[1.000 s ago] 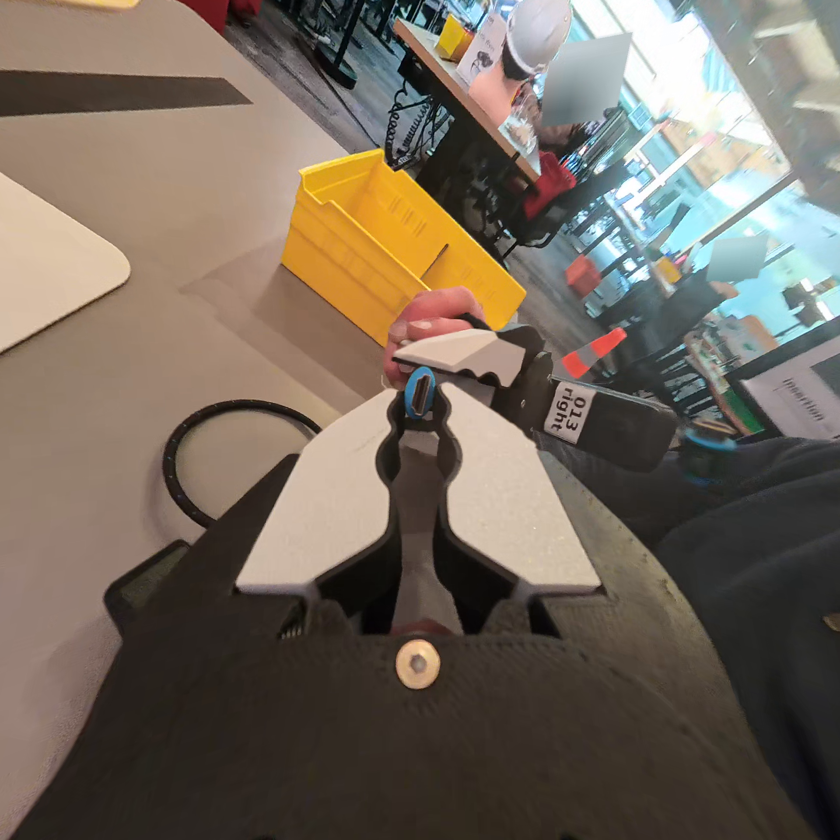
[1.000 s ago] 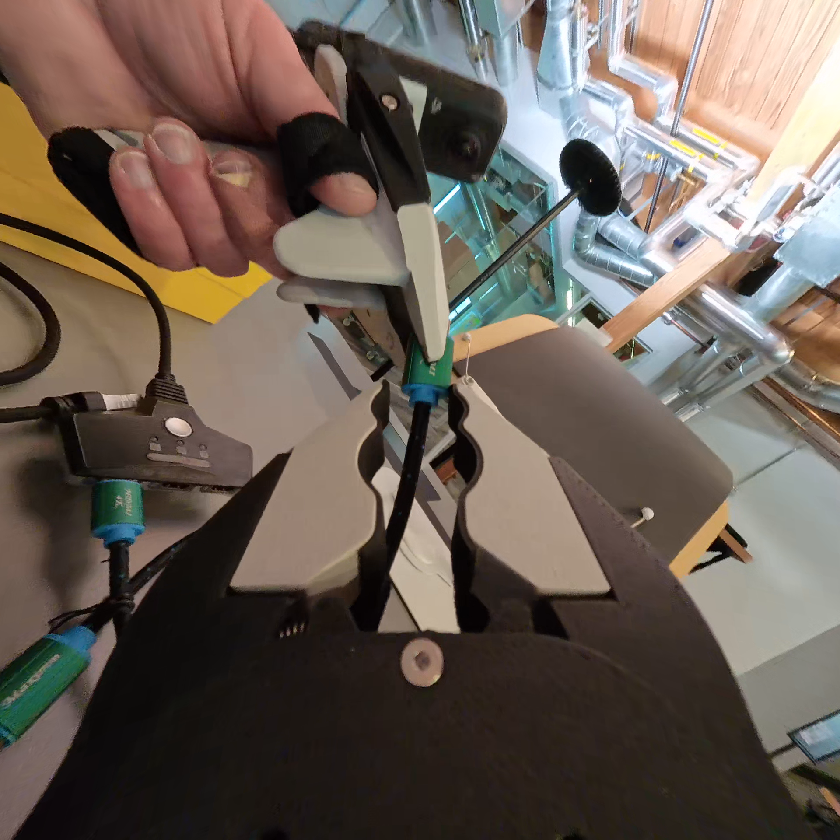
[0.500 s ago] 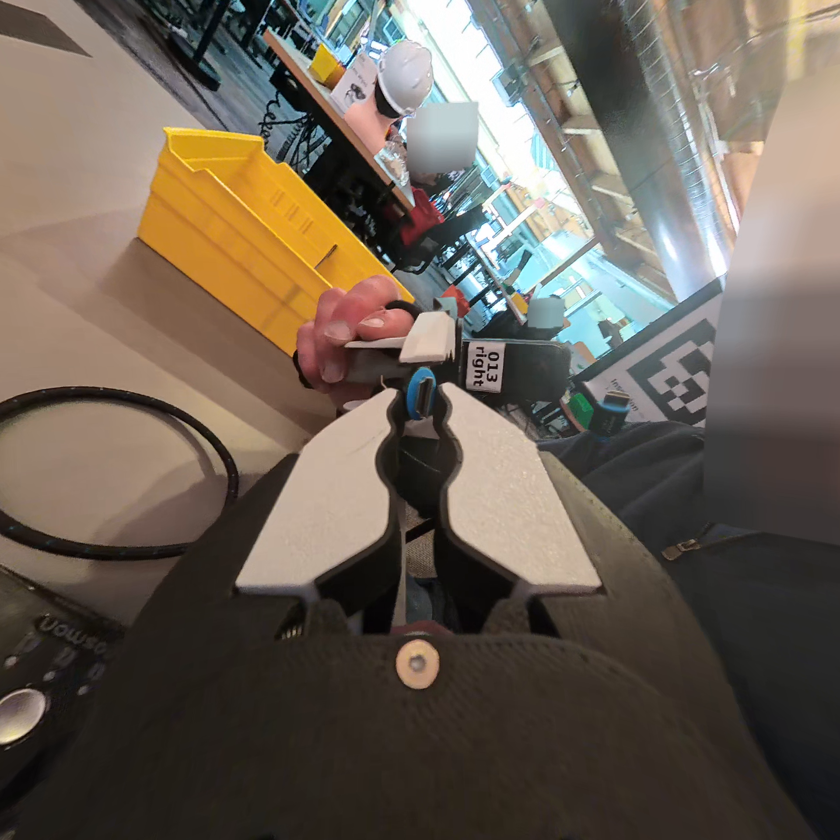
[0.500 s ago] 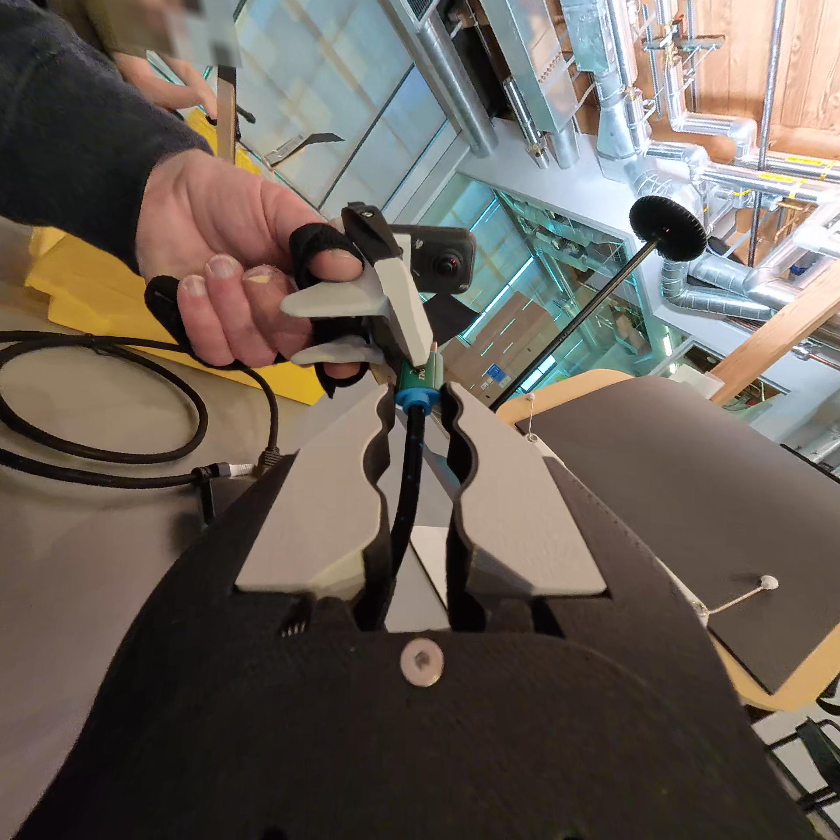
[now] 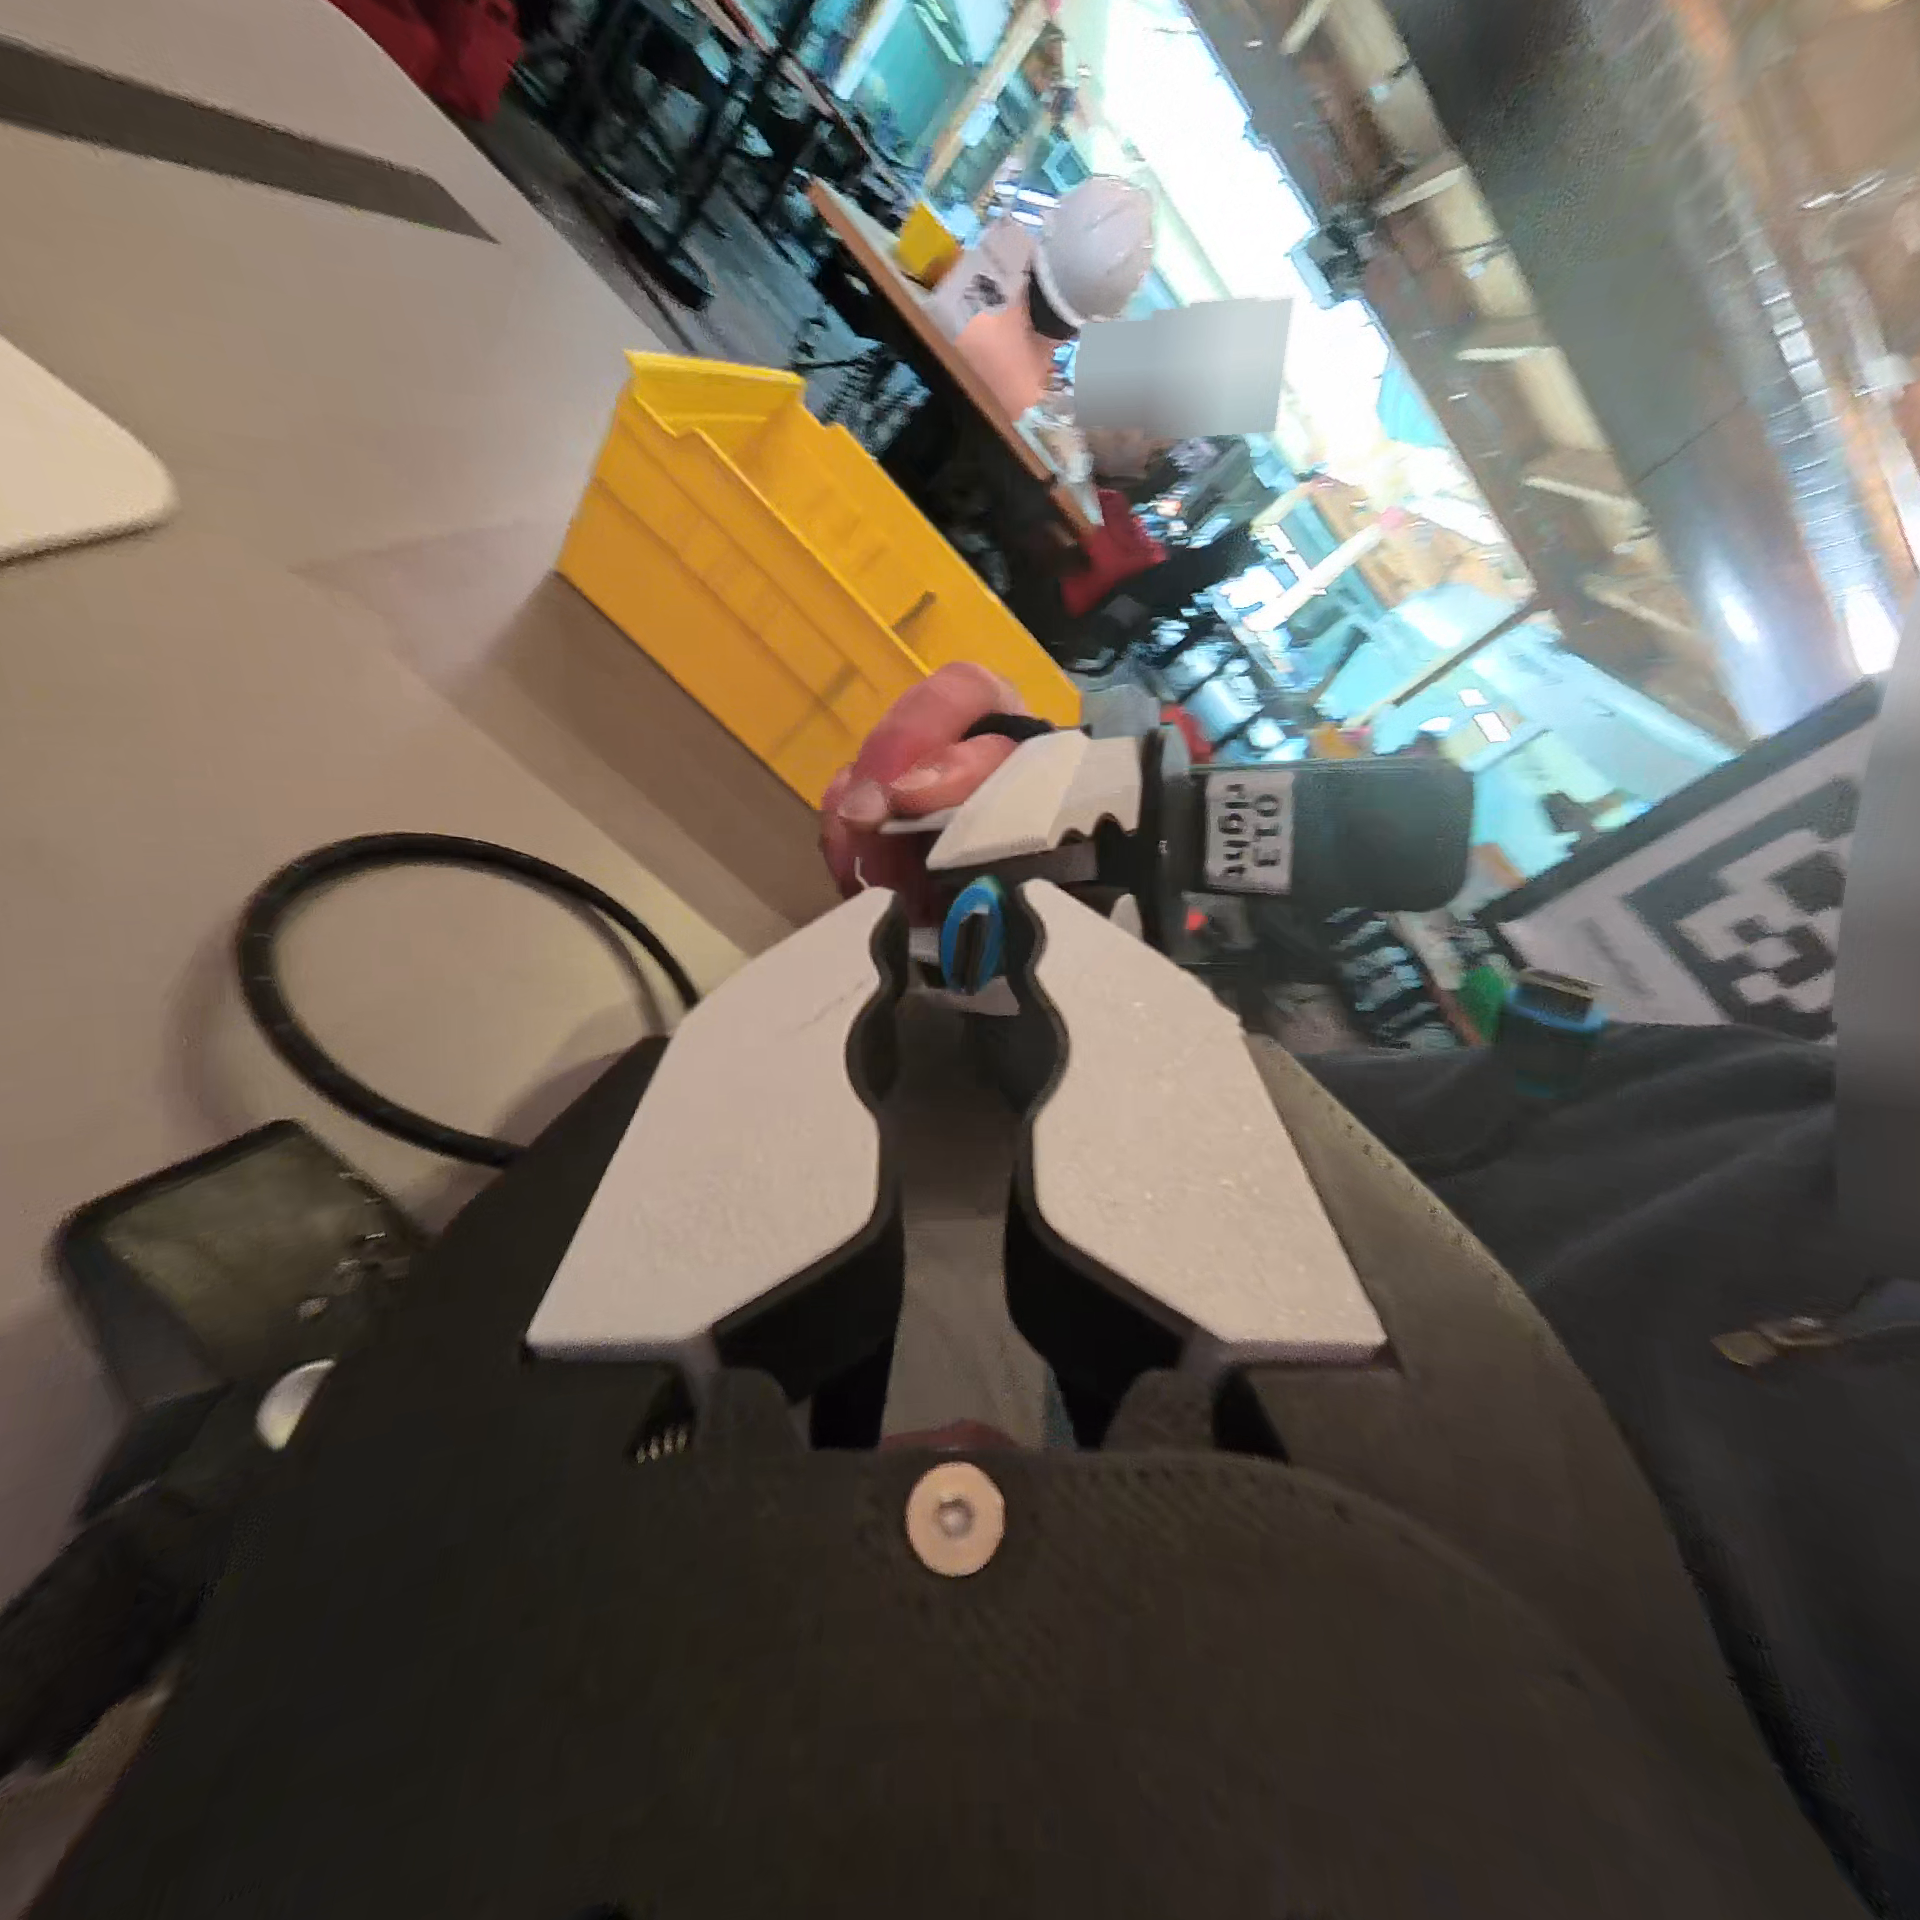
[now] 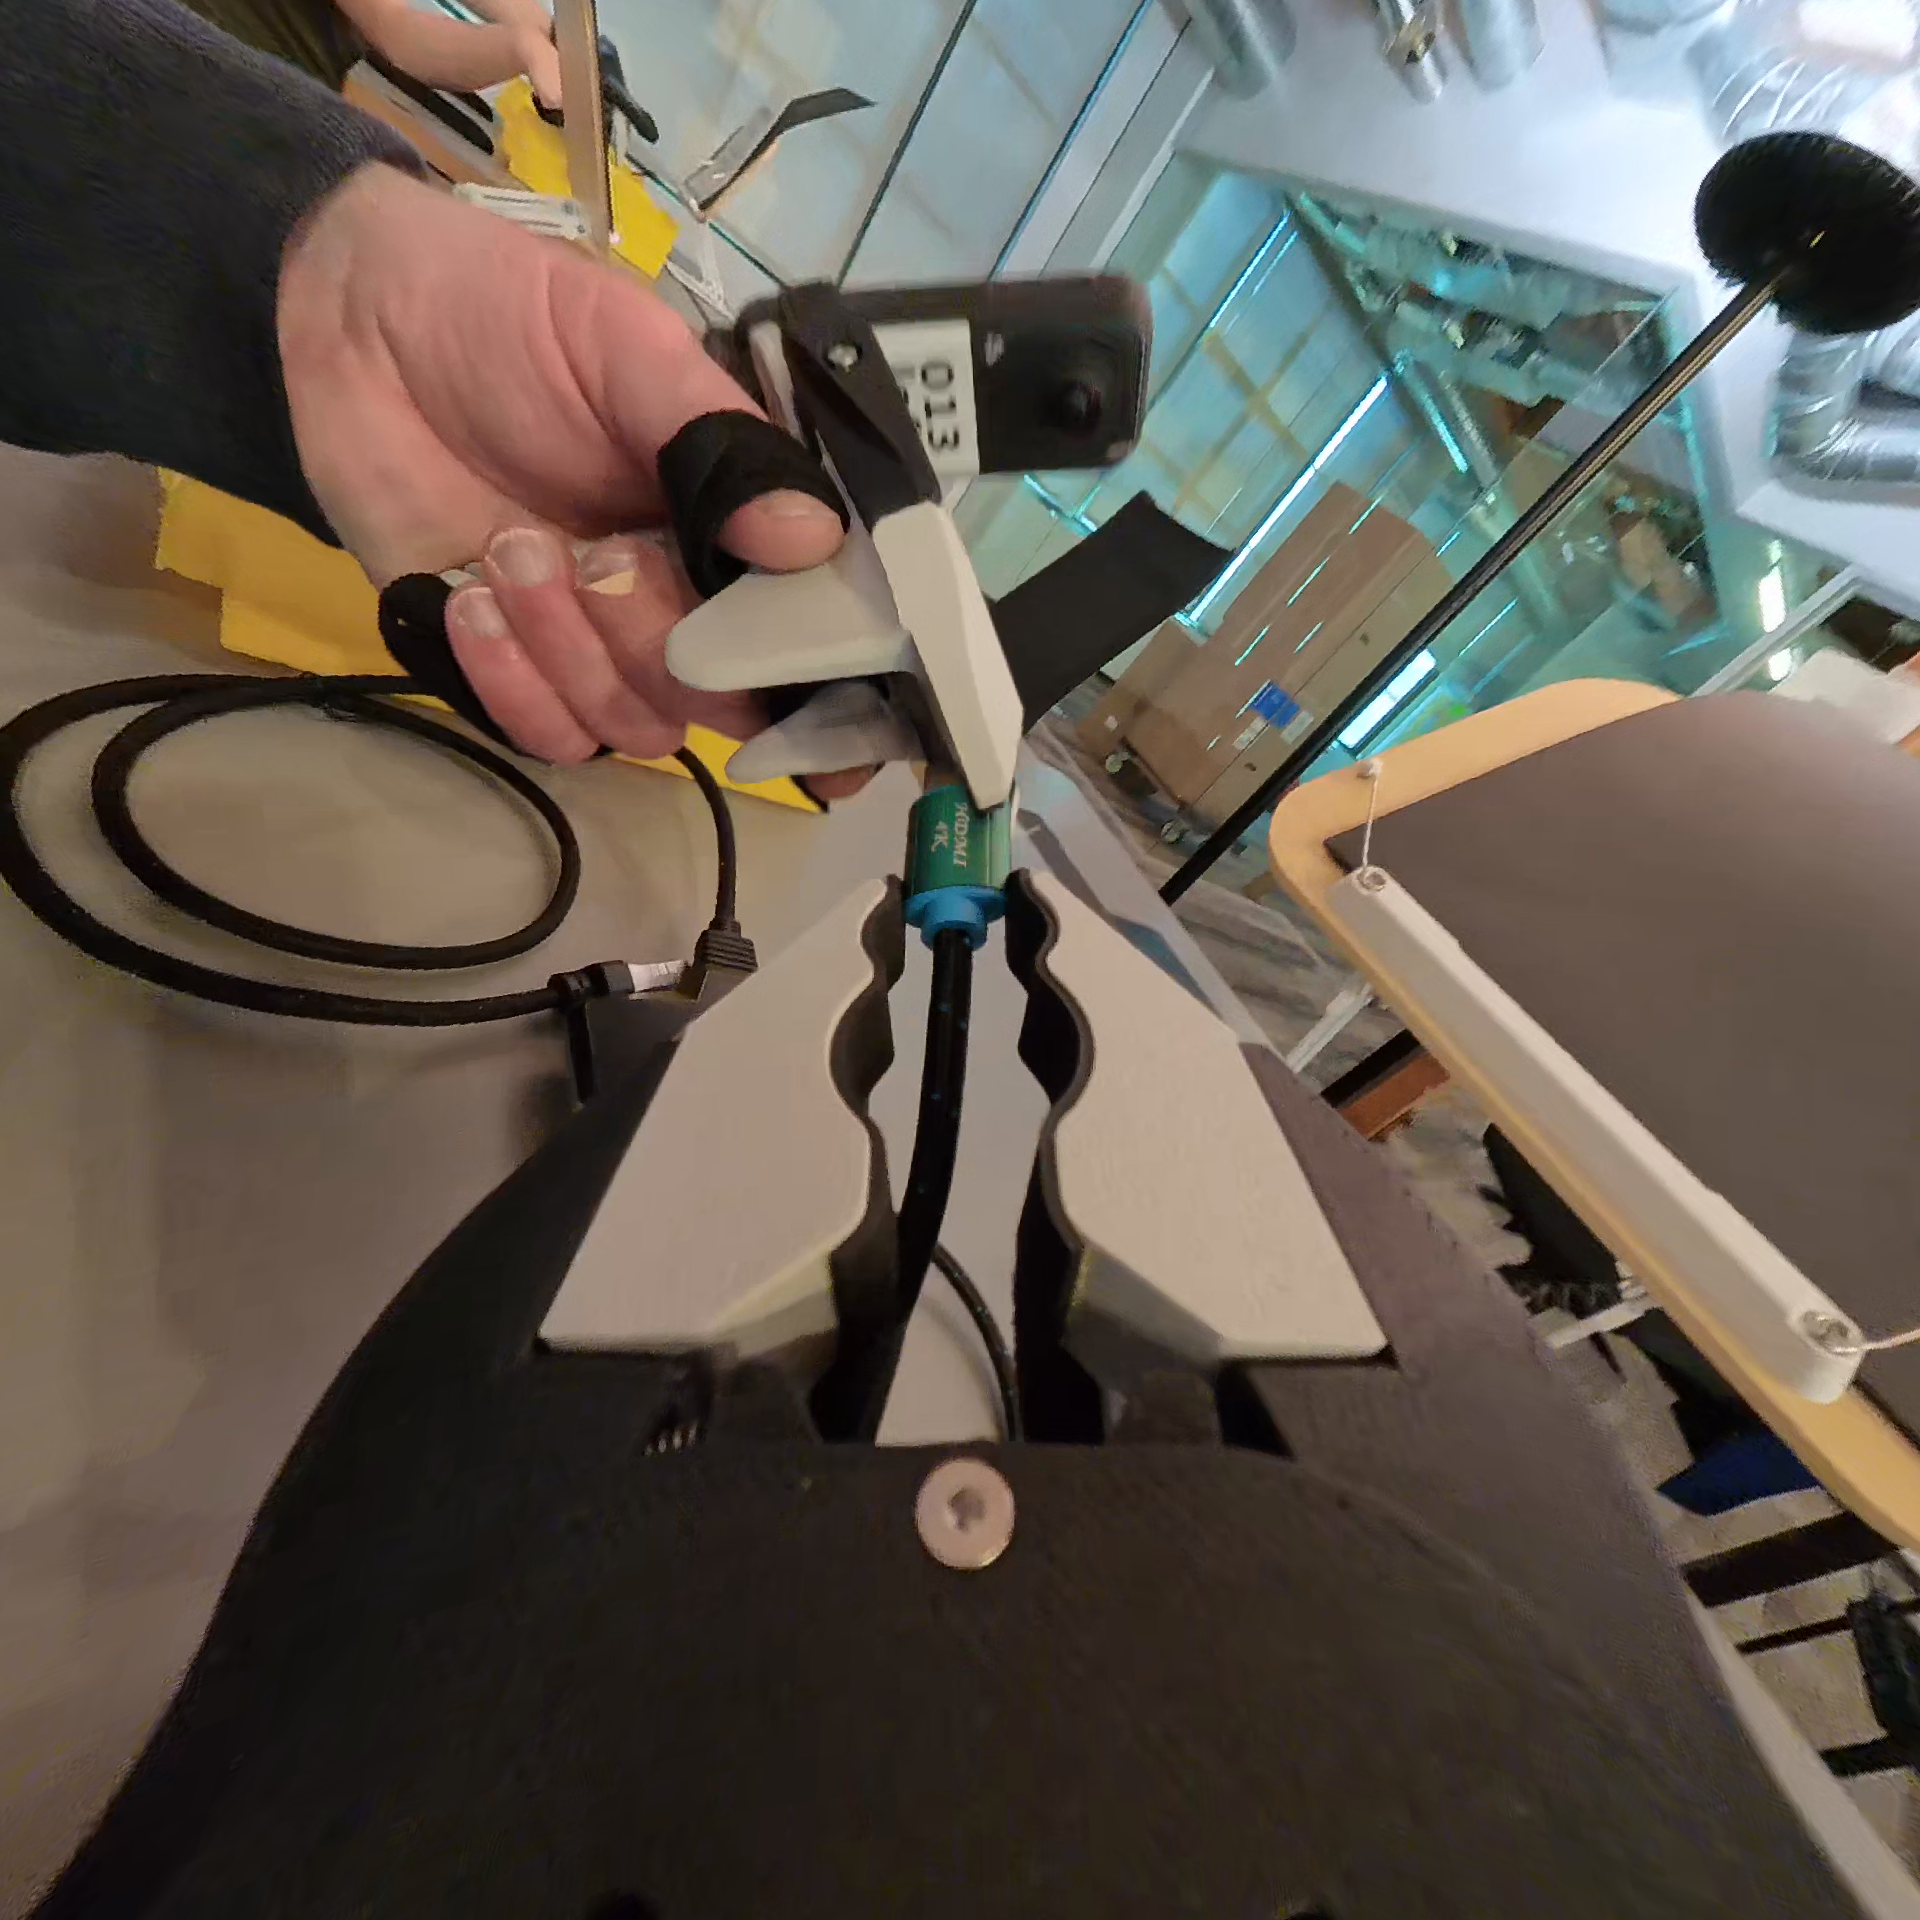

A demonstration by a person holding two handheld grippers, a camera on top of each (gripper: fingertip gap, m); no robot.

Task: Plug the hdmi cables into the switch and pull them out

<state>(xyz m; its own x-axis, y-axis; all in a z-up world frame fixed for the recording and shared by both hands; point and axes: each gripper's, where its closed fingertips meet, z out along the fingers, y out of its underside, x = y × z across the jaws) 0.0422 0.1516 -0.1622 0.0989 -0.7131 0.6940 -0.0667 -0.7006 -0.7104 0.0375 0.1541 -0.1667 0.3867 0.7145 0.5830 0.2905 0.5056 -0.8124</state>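
plug (image 6: pixel 954 854) in both grippers' jaws | switch (image 5: pixel 223 1242) well apart

Right gripper (image 6: pixel 954 902): fingers nearly closed, pinching blue collar of HDMI plug (image 6: pixel 952 854). Left gripper (image 5: pixel 961 940): fingers nearly closed on same plug from opposite end. Left hand (image 6: pixel 499 457) wraps handle, thumb in black strap.

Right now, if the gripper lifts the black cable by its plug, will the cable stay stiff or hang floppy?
The black cable probably hangs floppy: a similar cable lies in loose loops on the table. Its braided skin likely resists slipping. The green plug looks rigid.
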